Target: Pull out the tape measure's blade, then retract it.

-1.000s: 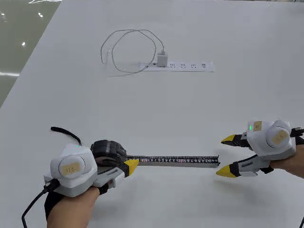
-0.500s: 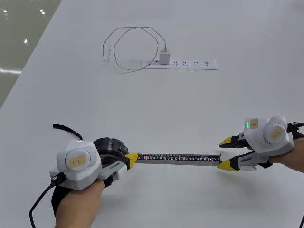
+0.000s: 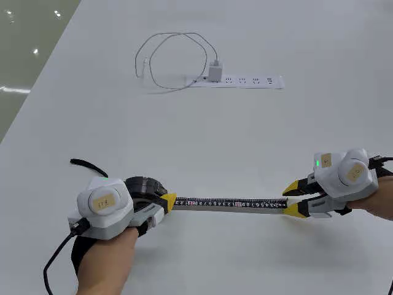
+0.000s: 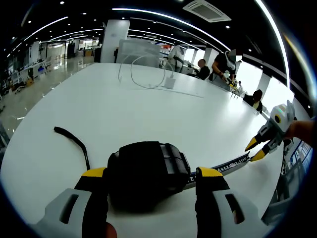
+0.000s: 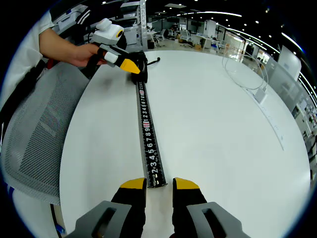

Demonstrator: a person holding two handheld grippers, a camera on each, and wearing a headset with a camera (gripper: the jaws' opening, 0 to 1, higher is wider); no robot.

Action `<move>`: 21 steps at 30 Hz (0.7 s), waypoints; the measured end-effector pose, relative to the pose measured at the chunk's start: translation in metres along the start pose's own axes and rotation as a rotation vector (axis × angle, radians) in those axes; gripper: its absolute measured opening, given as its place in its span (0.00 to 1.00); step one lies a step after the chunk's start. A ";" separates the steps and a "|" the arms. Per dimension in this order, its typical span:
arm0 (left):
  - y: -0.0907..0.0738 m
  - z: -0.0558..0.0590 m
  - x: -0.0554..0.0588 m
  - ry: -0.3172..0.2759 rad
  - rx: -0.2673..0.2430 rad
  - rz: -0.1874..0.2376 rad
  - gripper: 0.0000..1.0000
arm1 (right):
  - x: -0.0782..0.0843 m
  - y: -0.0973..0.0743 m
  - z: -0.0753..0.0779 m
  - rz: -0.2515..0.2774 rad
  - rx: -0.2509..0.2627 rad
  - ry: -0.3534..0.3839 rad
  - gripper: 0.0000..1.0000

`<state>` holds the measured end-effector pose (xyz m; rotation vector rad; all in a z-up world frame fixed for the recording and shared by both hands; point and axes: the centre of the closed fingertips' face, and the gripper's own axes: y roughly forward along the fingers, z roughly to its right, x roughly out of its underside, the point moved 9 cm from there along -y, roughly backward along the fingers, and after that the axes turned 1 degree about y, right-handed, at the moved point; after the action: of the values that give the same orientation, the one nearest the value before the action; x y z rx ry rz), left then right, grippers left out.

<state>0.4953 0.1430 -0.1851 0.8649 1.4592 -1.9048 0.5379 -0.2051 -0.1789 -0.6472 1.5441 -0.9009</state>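
My left gripper [image 4: 151, 174] clamps the tape measure case [image 3: 144, 187], my right gripper [image 3: 293, 199] sits part-open astride the far-right tip of the blade [image 3: 230, 204], so next, I judge, pinch and pull right.

The left gripper [image 3: 156, 193] lies low at the near left, pointing right, jaws clamped on either side of the tape measure [image 4: 148, 168], with the hand [image 3: 109, 253] reaching in from the near edge. The right gripper [image 3: 288, 198] faces it from the right, jaws slightly apart.

L gripper [image 3: 161, 200], R gripper [image 3: 288, 200]: wht, ylw tips.
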 end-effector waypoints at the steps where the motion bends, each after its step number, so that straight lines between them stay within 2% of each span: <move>1: 0.000 0.000 0.000 -0.004 -0.002 0.000 0.68 | 0.000 0.000 0.000 0.000 -0.001 0.001 0.17; 5: 0.001 -0.002 0.000 -0.031 -0.006 0.001 0.66 | -0.001 0.002 0.000 -0.001 -0.006 -0.004 0.15; 21: 0.003 -0.004 0.001 -0.047 -0.012 -0.006 0.64 | 0.000 0.004 0.001 -0.019 -0.029 -0.022 0.12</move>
<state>0.4980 0.1461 -0.1887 0.8061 1.4454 -1.9055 0.5390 -0.2026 -0.1823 -0.6912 1.5363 -0.8848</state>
